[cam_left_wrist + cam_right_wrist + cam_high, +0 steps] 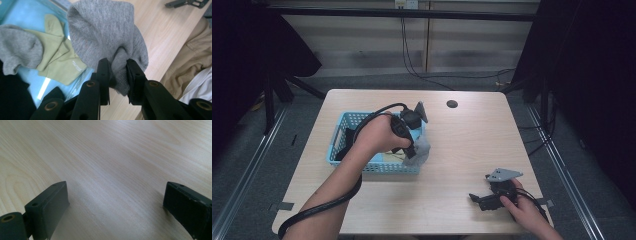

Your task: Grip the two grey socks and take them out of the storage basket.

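High view, basket: light blue plastic lattice basket [343, 131] on the left half of the pale wooden table [462, 145], with dark and pale cloth items inside.
High view, left gripper: the black left gripper [417, 148] hangs over the basket's right rim, pointing down, with a soft grey knit sock [422, 148] dangling from it at that rim.
High view, right gripper: the black right gripper [473, 197] lies low at the table's near right, well apart from the basket, with nothing in front of it.
Left gripper view, grip: jaws narrow, pinching a bunched fold of the grey sock [105, 37]; the rest of it hangs free, over the table edge of the basket [15, 10].
Left gripper view, remaining items: a second grey sock [17, 50] and a pale green sock [60, 60] lie on the basket floor, touching each other, with dark cloth at the lower left.
Right gripper view, state: jaws stand wide over bare table [112, 157]; nothing between them.
Progress, judged: one sock is lifted clear of the pile but not yet set down; it looks like unloading the basket onto the table.
Left to do, judged: place this sock on the table, then fetch the others.
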### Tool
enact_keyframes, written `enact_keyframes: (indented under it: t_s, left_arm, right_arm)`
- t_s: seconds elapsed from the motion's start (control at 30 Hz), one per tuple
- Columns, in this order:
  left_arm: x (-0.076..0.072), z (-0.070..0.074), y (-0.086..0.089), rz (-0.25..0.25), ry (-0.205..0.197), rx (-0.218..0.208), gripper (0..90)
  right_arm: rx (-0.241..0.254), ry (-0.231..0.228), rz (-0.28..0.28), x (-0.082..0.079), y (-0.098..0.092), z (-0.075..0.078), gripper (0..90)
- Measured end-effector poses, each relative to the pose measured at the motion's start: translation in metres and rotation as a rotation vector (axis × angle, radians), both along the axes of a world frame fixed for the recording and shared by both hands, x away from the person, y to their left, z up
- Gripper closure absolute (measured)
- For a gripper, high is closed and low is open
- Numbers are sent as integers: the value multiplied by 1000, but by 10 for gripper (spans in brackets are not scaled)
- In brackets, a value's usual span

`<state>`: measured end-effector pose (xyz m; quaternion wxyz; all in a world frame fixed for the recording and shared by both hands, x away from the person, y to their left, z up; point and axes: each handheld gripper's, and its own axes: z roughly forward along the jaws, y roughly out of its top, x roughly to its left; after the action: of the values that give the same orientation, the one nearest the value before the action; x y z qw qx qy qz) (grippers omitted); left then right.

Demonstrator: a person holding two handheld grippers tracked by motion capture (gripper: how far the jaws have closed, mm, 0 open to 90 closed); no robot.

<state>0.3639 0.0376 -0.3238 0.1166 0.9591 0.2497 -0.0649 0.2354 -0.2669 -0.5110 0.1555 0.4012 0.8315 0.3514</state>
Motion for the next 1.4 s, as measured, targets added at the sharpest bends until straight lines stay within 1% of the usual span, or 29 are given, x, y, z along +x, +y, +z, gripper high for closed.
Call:
enact_keyframes:
  t_s: [0.07,0.13,0.2,0.37,0.47,0.5,0.53,0.6,0.7,0.73,0.77,0.8,0.9,1.03,1.07,1.1,1.13,1.17,1.2,1.27,1.3,1.33,1.37,1.4]
  left_arm:
    - [-4,0,-3,-23,6,5,753]
    - [-8,-1,-7,-38,2,3,753]
    - [-11,-2,-11,-59,5,11,753]
    - [-18,-5,-17,-77,4,6,752]
    - [-23,-7,-20,-92,11,-8,752]
    - [-27,-8,-23,-100,12,-8,751]
    - [-27,-8,-23,-100,12,-8,751]
    - [-30,-11,-26,-115,17,-7,751]
    - [-35,-13,-31,-133,14,-6,751]
    - [-38,-15,-33,-140,10,-13,751]
    - [-39,-16,-34,-140,19,-15,750]
    - [-40,-17,-35,-152,16,-16,750]
    - [-44,-21,-38,-159,23,-26,748]
    - [-49,-24,-43,-178,23,-22,739]
    - [-50,-24,-44,-179,17,-26,727]
    - [-50,-23,-45,-175,12,-36,616]
    - [-50,-23,-45,-168,3,-45,616]
    - [-49,-22,-45,-168,-6,-54,514]
    - [-48,-21,-44,-161,-14,-64,514]
    - [-45,-18,-41,-116,-35,-80,394]
    - [-42,-16,-38,-112,-56,-88,359]
    - [-42,-16,-38,-112,-56,-88,348]
    - [-40,-15,-36,-88,-68,-100,327]
    - [-38,-14,-34,-73,-78,-99,327]
  right_arm:
    - [0,0,0,0,0,0,54]
    - [-1,-1,1,0,0,0,54]
    - [0,0,0,0,0,0,54]
    - [0,0,0,0,0,0,54]
    - [0,0,0,0,0,0,54]
    - [0,0,0,0,0,0,54]
    - [0,0,0,0,0,0,54]
    - [-1,-2,1,0,0,0,54]
    - [0,0,0,0,0,0,54]
    - [0,0,0,0,0,0,54]
    - [0,0,0,0,0,0,54]
    - [-1,-1,1,0,0,0,54]
    - [-2,-3,3,0,0,0,53]
    - [-1,-1,2,0,0,0,54]
    - [-1,-2,1,0,0,0,54]
    - [-1,-1,1,0,0,0,54]
    - [-1,-1,1,0,0,0,54]
    - [-1,-1,1,0,0,0,54]
    - [-1,-1,1,0,0,0,54]
    - [-1,-2,1,0,0,0,54]
    - [-1,-2,1,0,0,0,53]
    - [-1,-2,1,0,0,0,53]
    - [0,1,1,0,0,0,54]
    - [0,1,1,0,0,0,54]
